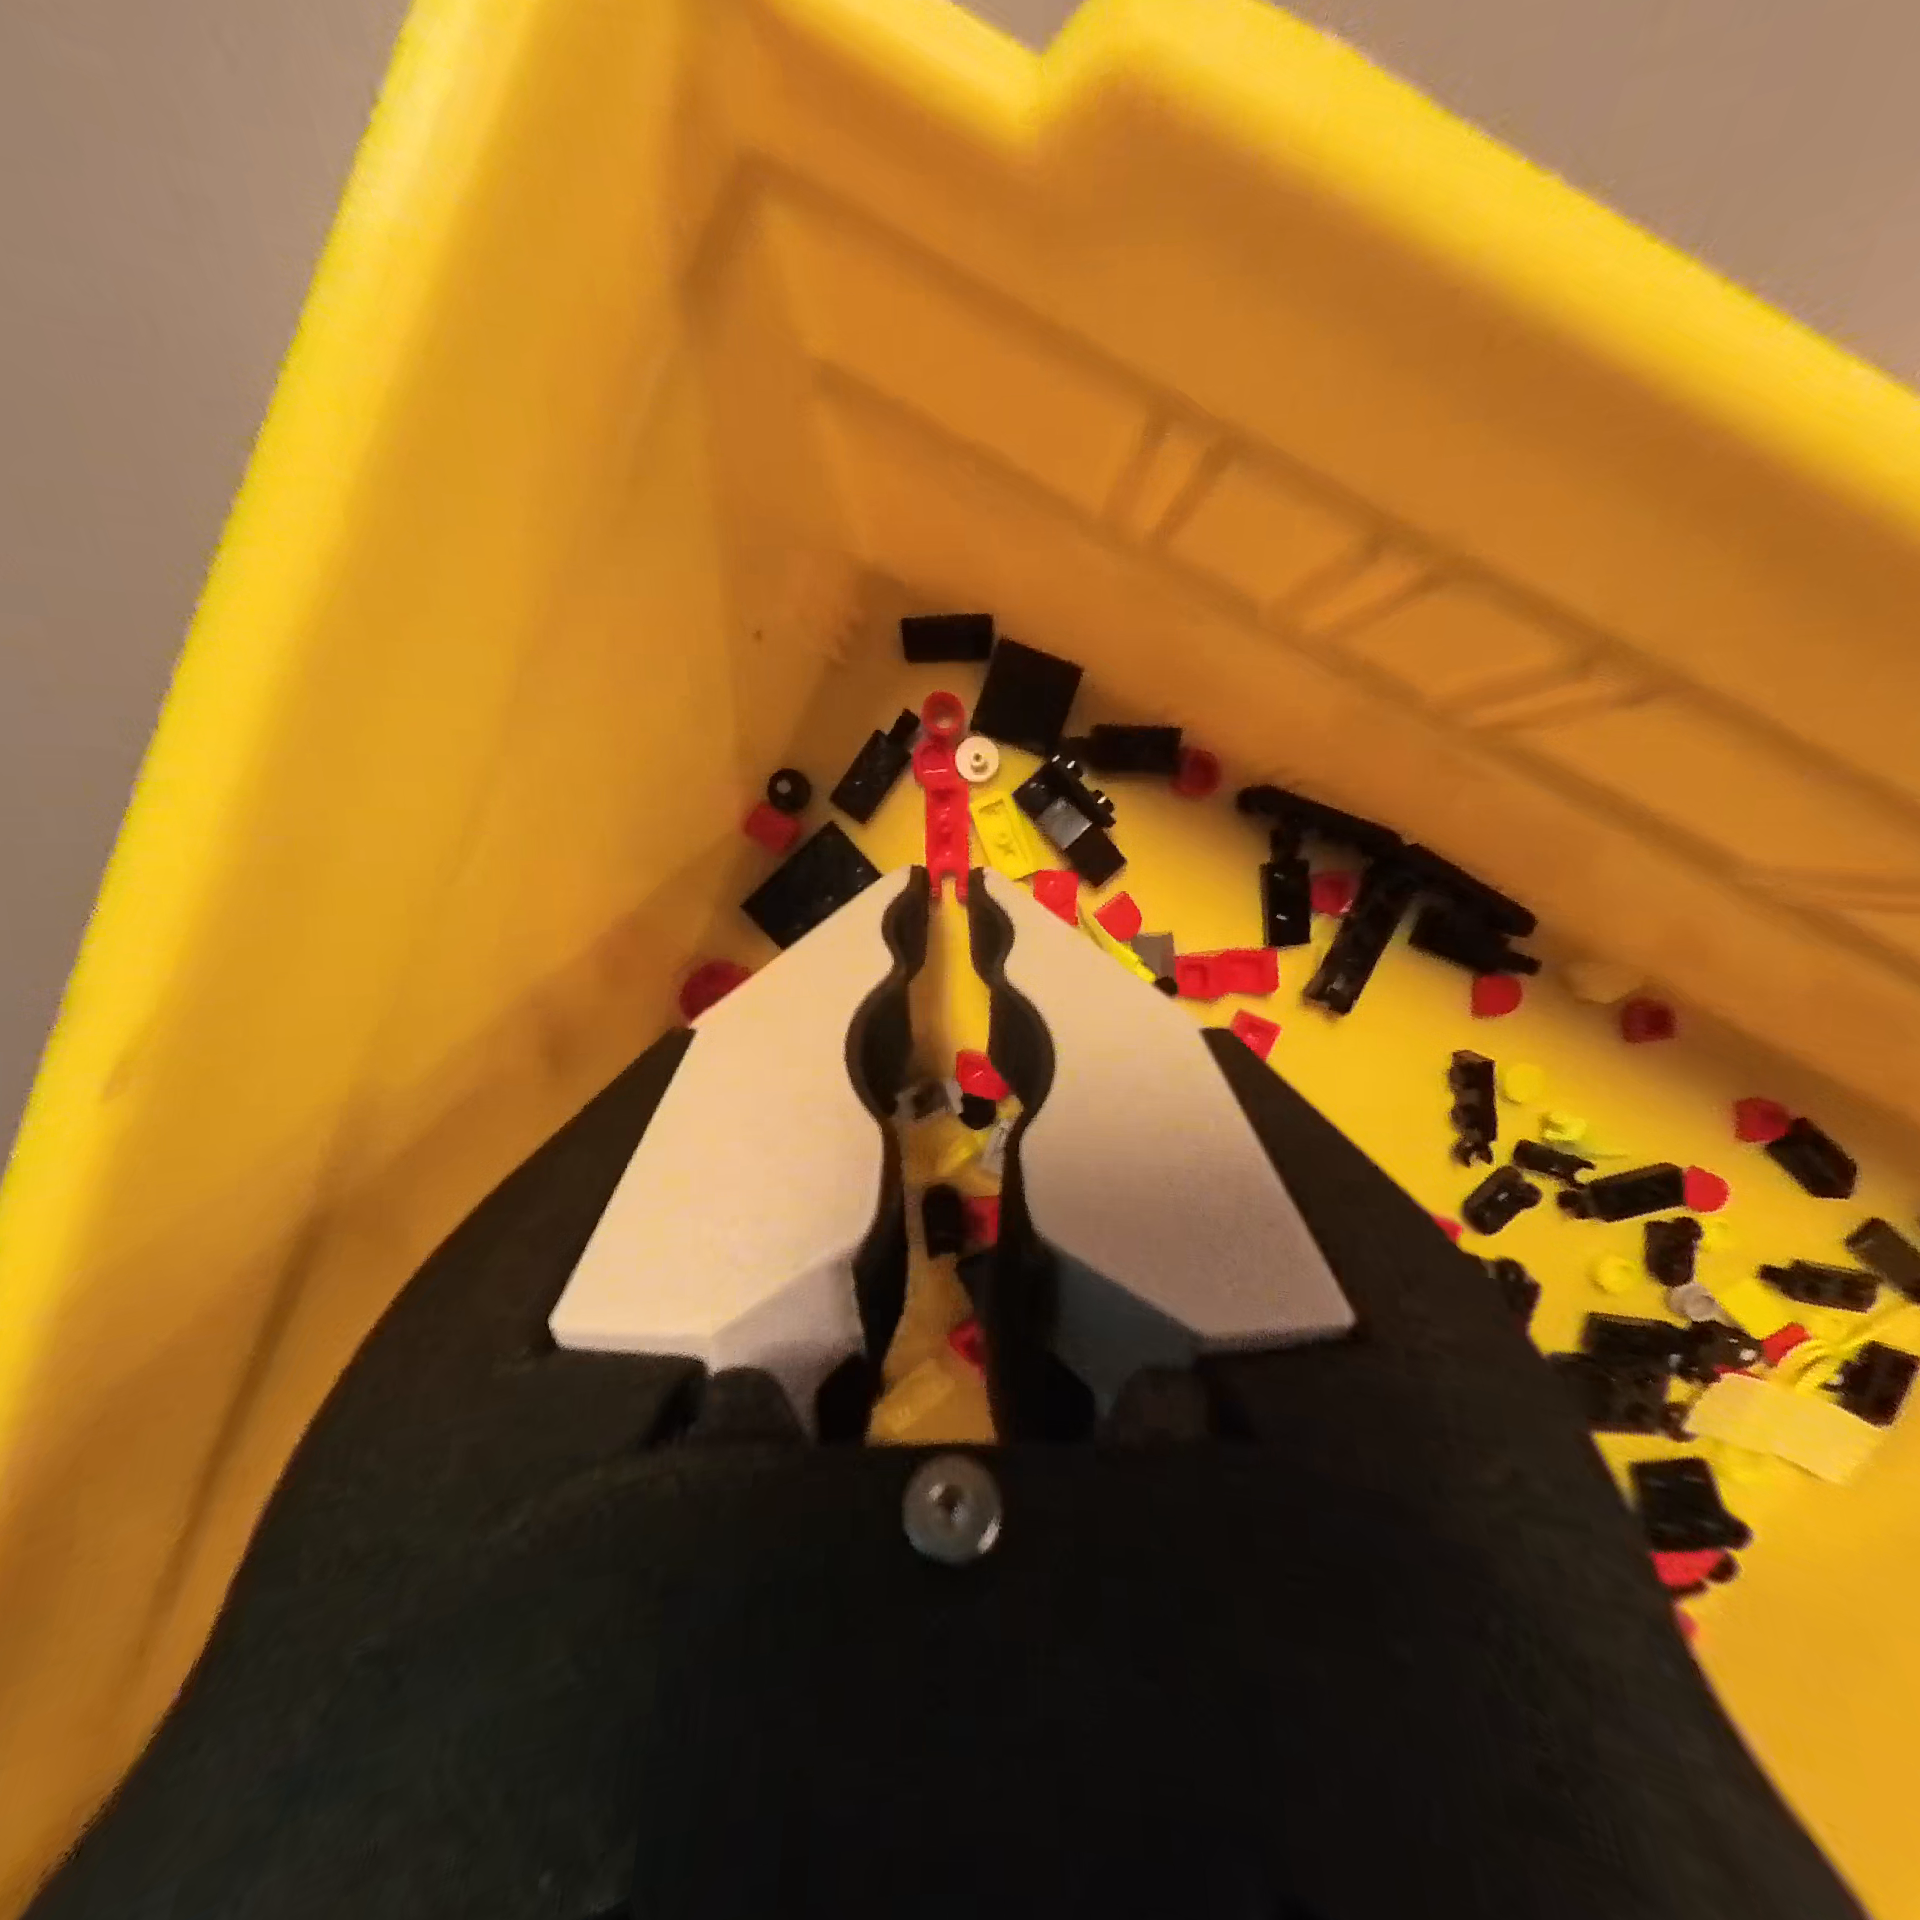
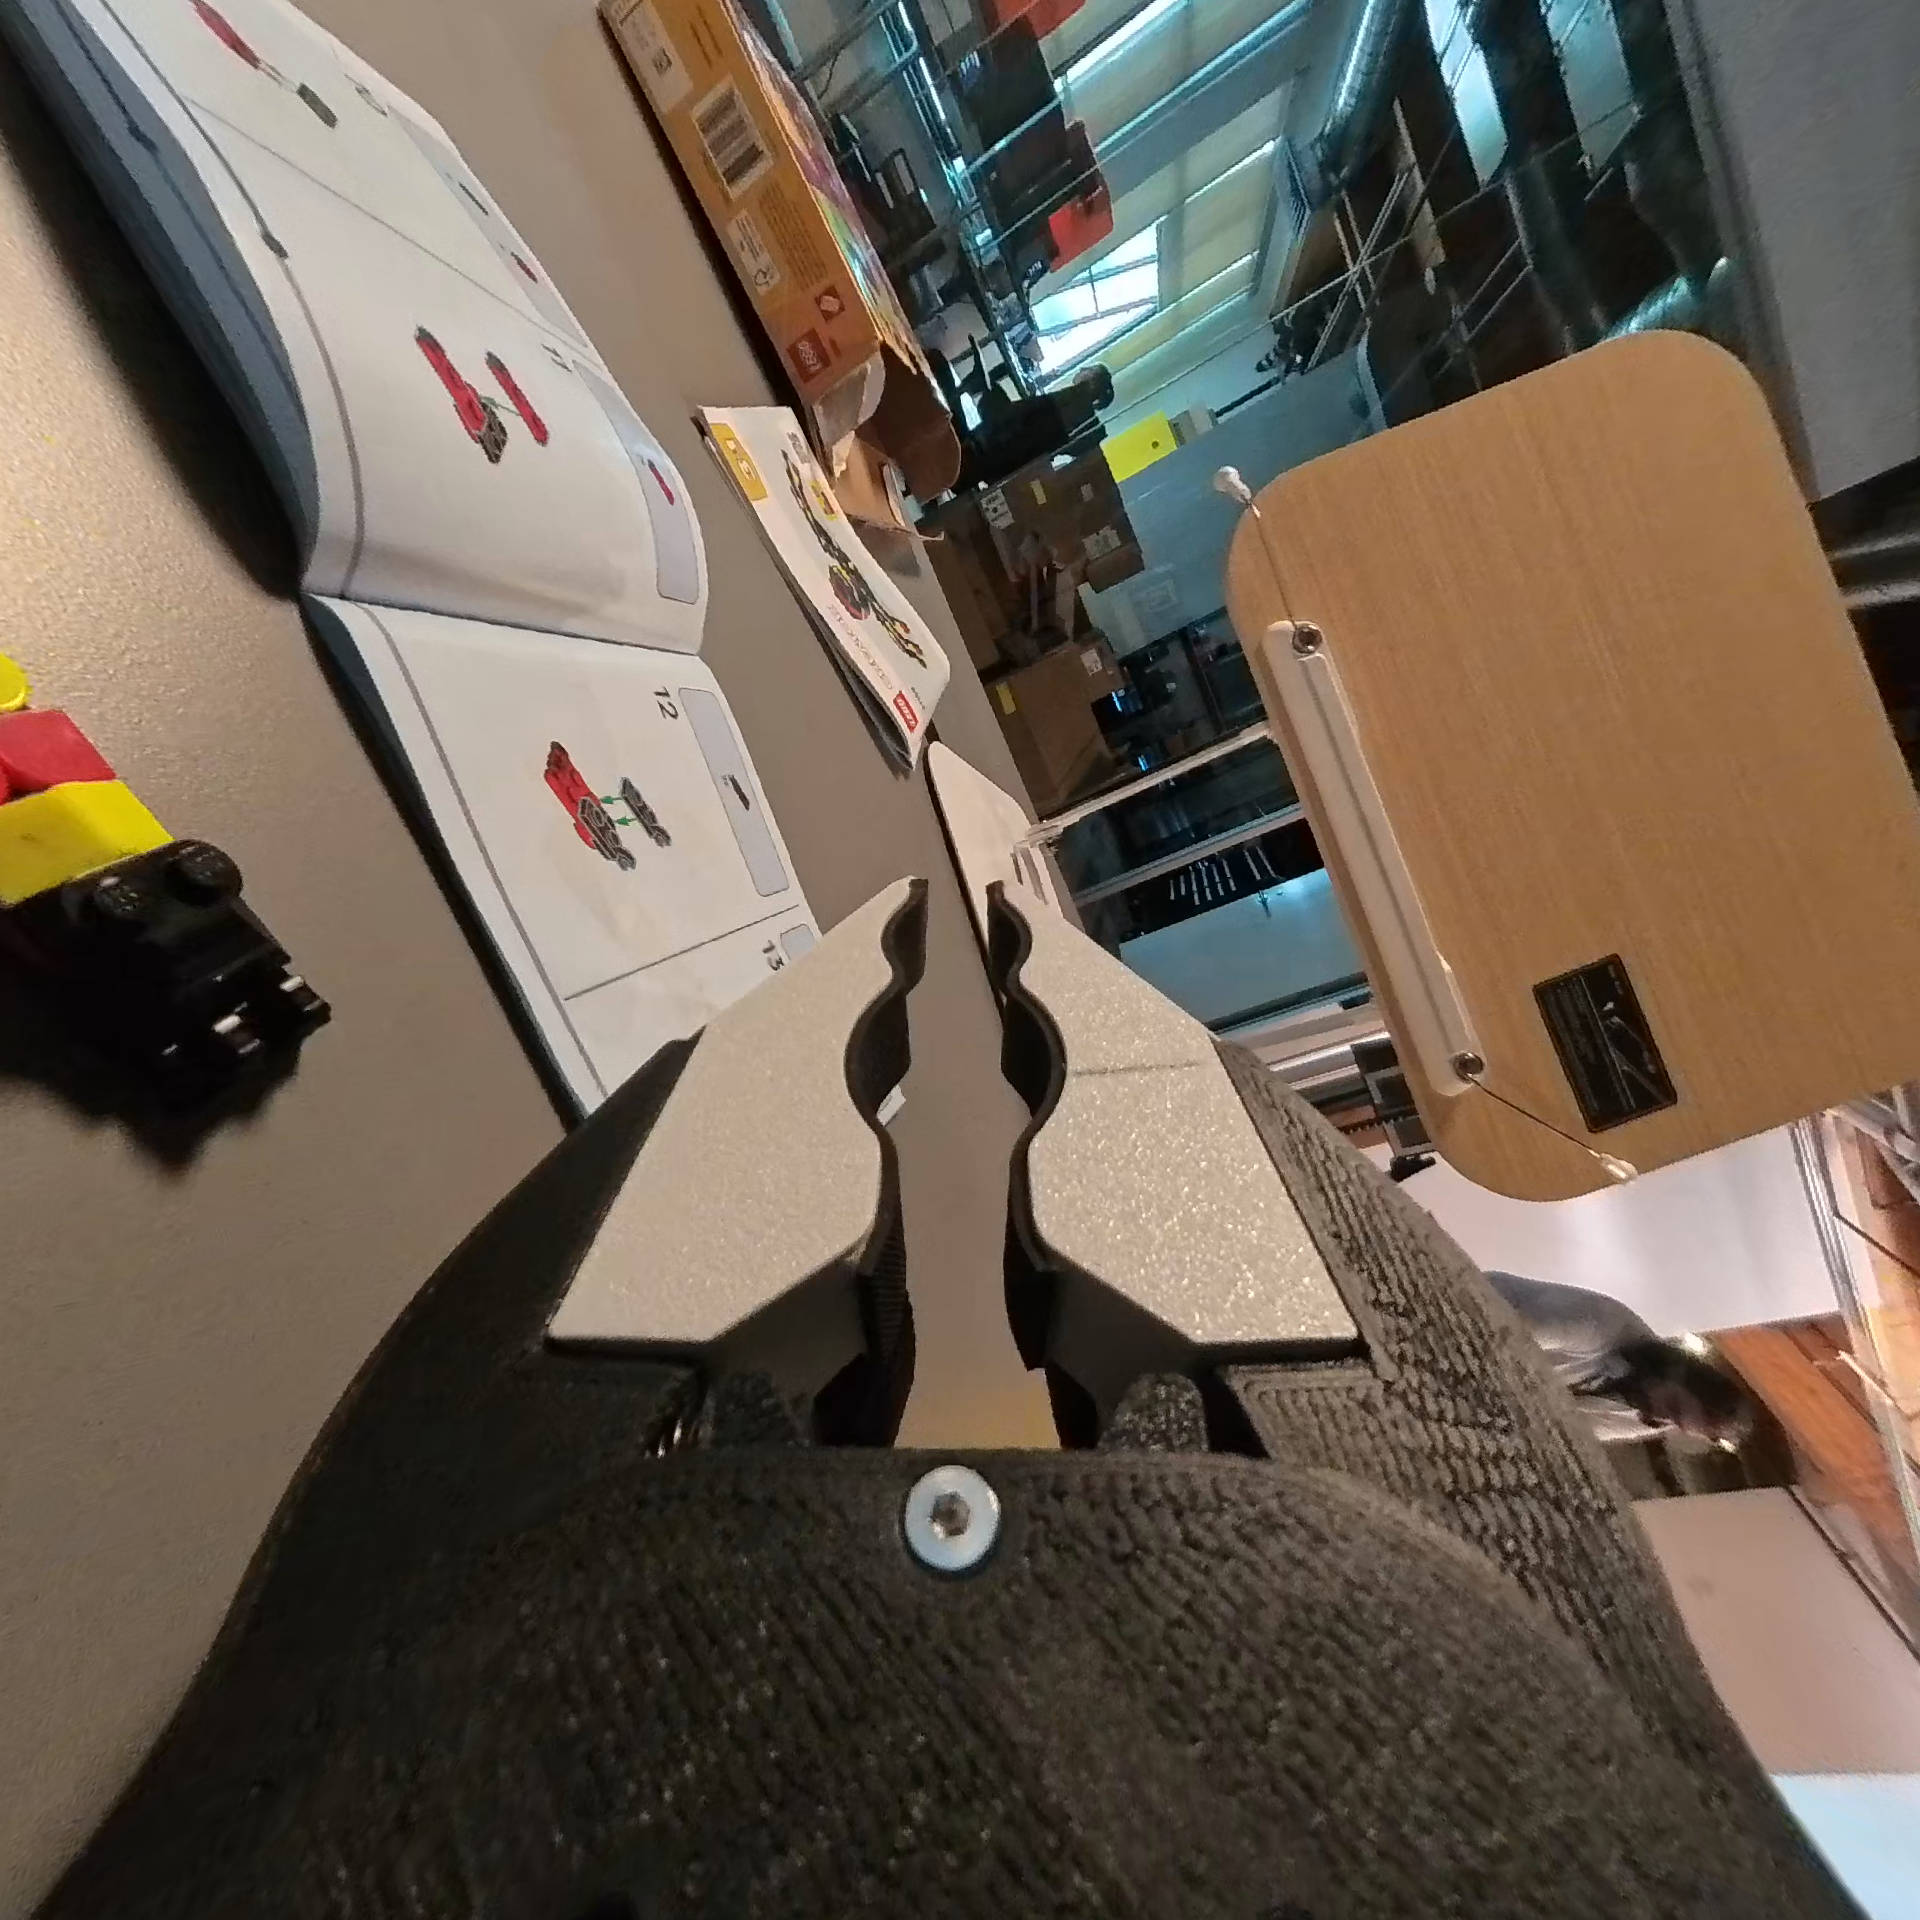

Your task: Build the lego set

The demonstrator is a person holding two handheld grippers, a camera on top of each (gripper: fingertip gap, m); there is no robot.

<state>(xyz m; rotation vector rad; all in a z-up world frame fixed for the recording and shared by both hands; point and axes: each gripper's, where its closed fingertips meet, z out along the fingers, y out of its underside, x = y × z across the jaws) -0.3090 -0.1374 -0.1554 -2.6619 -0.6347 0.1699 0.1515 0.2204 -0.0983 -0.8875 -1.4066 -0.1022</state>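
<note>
- the step in hand looks like fetching a part: the left gripper is down inside the yellow bin, its tips pinched on the near end of a long red piece that points away toward the bin's corner.
- whether that piece is lifted clear of the bin floor or only just nipped, i can't tell from here.
- the bin holds a loose scatter of small parts, mostly black plates and beams, red bits, a few yellow ones and one small white round stud; they crowd the corner and trail off to the right.
- the right gripper waits over the grey table, its jaws a narrow gap apart with nothing between them.
- the half-built model, red and yellow on a black base, sits on the table to that gripper's left, just beside the open instruction booklet.
- a second booklet and the cardboard set box lie farther back.
- next, i'd guess, the red piece has to come up past the bin wall without snagging, then cross to the model, where the idle gripper would need to steady the base.
</note>
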